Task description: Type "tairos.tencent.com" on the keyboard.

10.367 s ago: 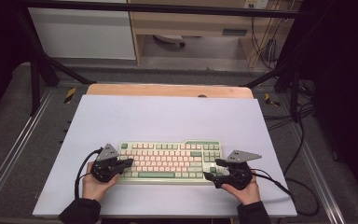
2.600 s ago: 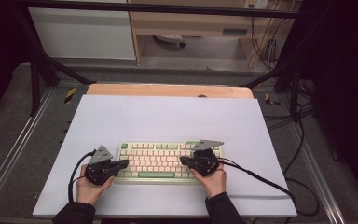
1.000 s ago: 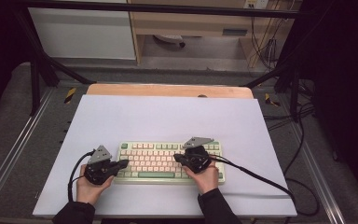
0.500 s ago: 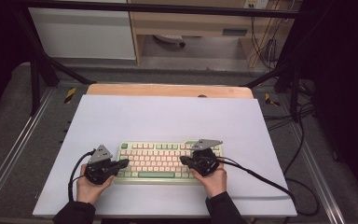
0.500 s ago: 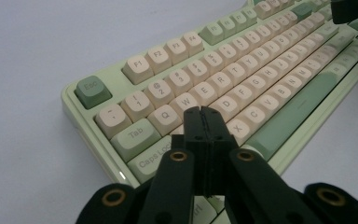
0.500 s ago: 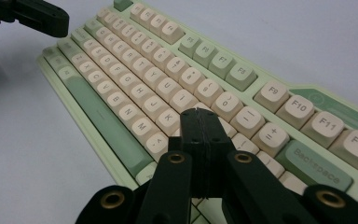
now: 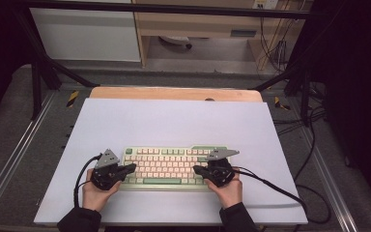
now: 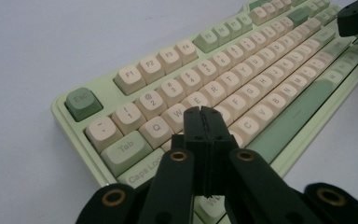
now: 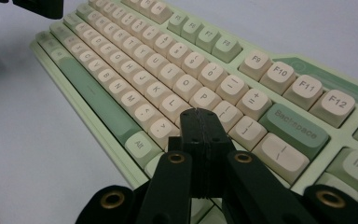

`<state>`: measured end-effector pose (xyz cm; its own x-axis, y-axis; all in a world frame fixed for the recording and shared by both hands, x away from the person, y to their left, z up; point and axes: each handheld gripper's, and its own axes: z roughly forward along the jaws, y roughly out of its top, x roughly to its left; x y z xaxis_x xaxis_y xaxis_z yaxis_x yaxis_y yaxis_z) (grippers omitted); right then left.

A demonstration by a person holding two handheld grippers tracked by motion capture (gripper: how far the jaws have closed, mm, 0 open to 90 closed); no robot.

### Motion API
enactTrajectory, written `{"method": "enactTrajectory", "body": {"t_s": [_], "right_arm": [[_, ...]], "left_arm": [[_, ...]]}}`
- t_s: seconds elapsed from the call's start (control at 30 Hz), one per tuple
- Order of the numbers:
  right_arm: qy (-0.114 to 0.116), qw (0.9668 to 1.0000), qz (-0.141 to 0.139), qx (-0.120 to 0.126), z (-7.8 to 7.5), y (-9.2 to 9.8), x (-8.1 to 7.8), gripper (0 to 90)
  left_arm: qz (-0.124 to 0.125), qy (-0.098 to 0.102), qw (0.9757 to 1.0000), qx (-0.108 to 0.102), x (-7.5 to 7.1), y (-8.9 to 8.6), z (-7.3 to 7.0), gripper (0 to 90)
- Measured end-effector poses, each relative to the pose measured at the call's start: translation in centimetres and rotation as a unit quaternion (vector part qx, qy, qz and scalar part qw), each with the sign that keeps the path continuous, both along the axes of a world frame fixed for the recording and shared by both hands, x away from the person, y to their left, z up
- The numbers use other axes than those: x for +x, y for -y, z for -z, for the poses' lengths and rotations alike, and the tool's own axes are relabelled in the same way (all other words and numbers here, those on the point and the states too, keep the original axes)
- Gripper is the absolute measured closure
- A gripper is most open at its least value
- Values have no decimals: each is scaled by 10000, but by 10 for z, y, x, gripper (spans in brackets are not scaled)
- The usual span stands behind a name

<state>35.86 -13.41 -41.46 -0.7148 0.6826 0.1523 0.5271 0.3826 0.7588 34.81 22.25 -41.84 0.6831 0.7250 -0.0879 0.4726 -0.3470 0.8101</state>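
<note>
Item: green-and-cream keyboard (image 7: pixel 171 166), lying flat in the lower middle of the high view on a pale lavender table mat (image 7: pixel 174 121), long edge running left to right, its near edge toward the person. Left gripper (image 7: pixel 130 167) — sitting at the lower left of the high view, held in the person's left hand (image 7: pixel 96 191), jaws pressed together with nothing between them; in the left gripper view (image 8: pixel 204 114) the joined tips are hovering low over the letter rows near the W and the keys just below it, though contact with a key cannot be judged. Right gripper (image 7: pixel 198 169) — sitting at the lower right of the keyboard in the high view, held in the right hand (image 7: pixel 229 191), jaws likewise closed on nothing; in the right gripper view (image 9: pixel 199 116) the tips are lying over the keys just below the P, left of Backspace. A black cable (image 7: pixel 275 188) is trailing from the right gripper toward the lower right of the frame. A wooden board edge (image 7: pixel 174 93) is showing beyond the mat's far side.
</note>
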Motion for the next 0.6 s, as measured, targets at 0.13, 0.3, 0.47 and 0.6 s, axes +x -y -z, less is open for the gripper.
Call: {"method": "enactTrajectory", "body": {"t_s": [0.13,0.3,0.47,0.6], "right_arm": [[-14,10000,5,-5,2,3,-2,900],[14,10000,32,33,1,7,-4,900],[15,10000,25,13,2,8,-5,900],[12,10000,43,-8,4,8,-5,900]], "left_arm": [[17,1,10000,25,2,4,-1,900],[44,-3,10000,62,5,10,0,900],[31,-16,10000,84,8,12,2,900],[21,-30,9999,115,10,14,3,900]]}}
